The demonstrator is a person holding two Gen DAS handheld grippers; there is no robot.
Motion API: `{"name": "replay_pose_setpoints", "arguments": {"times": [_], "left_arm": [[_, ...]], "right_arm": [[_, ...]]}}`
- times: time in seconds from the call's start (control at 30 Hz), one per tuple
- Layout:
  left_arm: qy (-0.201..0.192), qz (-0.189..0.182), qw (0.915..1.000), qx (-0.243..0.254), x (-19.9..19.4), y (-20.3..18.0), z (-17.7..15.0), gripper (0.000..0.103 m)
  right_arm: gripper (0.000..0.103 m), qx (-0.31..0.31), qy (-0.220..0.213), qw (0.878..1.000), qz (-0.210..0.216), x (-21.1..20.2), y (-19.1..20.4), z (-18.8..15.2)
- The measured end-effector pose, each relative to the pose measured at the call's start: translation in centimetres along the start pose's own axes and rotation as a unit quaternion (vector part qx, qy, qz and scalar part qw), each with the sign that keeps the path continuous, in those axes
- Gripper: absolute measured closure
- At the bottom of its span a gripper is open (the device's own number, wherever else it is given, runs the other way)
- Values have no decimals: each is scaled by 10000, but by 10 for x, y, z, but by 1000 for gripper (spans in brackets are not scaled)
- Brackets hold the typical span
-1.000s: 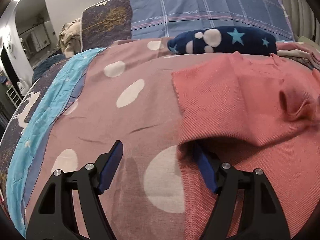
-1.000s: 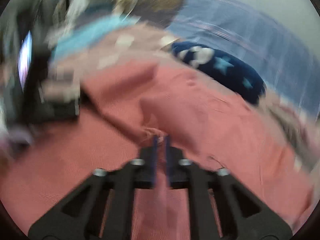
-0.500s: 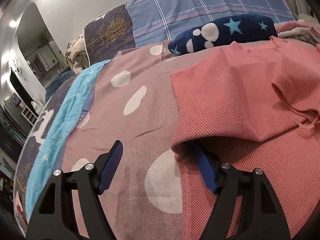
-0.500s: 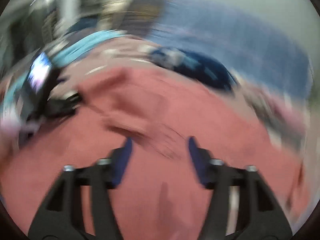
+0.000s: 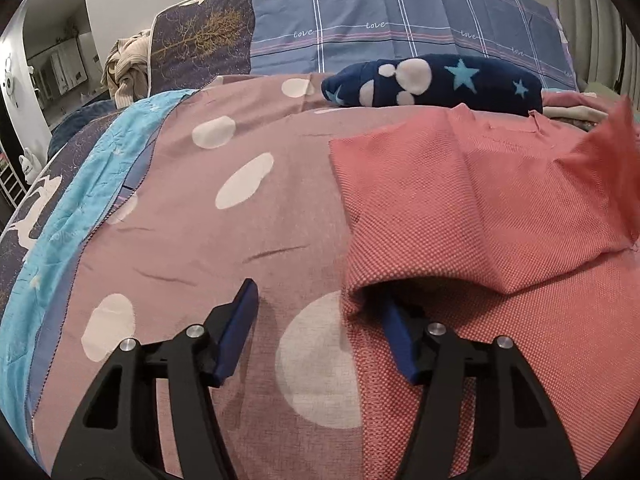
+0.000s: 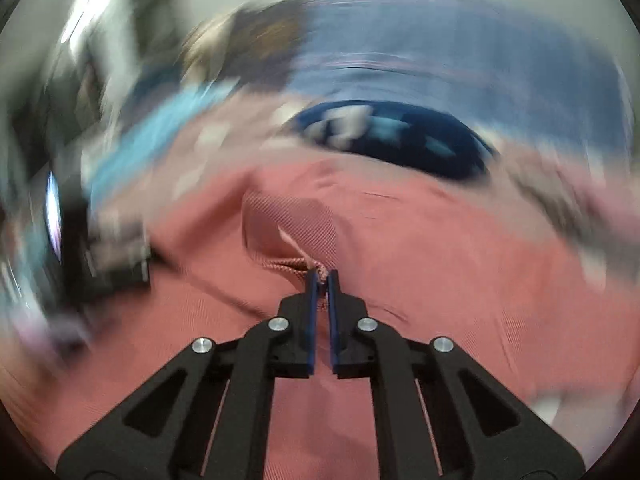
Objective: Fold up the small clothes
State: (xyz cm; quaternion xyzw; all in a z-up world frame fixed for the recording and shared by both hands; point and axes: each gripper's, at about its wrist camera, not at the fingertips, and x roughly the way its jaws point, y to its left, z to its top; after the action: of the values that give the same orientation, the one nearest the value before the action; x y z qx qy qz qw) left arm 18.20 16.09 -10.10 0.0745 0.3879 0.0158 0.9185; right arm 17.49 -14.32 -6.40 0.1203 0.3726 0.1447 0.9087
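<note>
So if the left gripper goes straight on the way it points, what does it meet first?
Probably the spotted bed cover beside the pink shirt's edge; the left gripper's closing fingers straddle that edge, one tucked under the fold.

The left gripper (image 5: 316, 312) is seen at 6 o'clock, its jaws closing. 1 blue finger (image 5: 236, 332) is set on the pink dotted bedspread (image 5: 240, 240); the other is tucked under a raised fold at the edge of the red knit garment (image 5: 480, 216), which is spread toward 3 o'clock. The fabric edge lies between the fingers, not yet pinched. A navy star-patterned cloth (image 5: 436, 80) is laid at 1 o'clock, before a blue plaid pillow (image 5: 400, 20).
</note>
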Motion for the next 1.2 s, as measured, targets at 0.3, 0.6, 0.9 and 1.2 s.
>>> {"name": "replay_pose_setpoints", "arguments": {"times": [0.3,0.6,0.9,1.2], "left_arm": [[-2,51,10000,25,0,-1,0,40],[-11,151,9998,94,-1,-3,-1,39],[7,142,9999,35,-1,-1,-1,35],[-67,154,9998,139,-8,-3,-2,39]], "right_arm": [[47,1524,437,9867,355,-28,-89,-18],[64,837,1065,9907,113,51,-57,6],[99,227,86,9940,-1070,-5,-55,26],[84,205,296,9904,-1333,-1,-71,1]]}}
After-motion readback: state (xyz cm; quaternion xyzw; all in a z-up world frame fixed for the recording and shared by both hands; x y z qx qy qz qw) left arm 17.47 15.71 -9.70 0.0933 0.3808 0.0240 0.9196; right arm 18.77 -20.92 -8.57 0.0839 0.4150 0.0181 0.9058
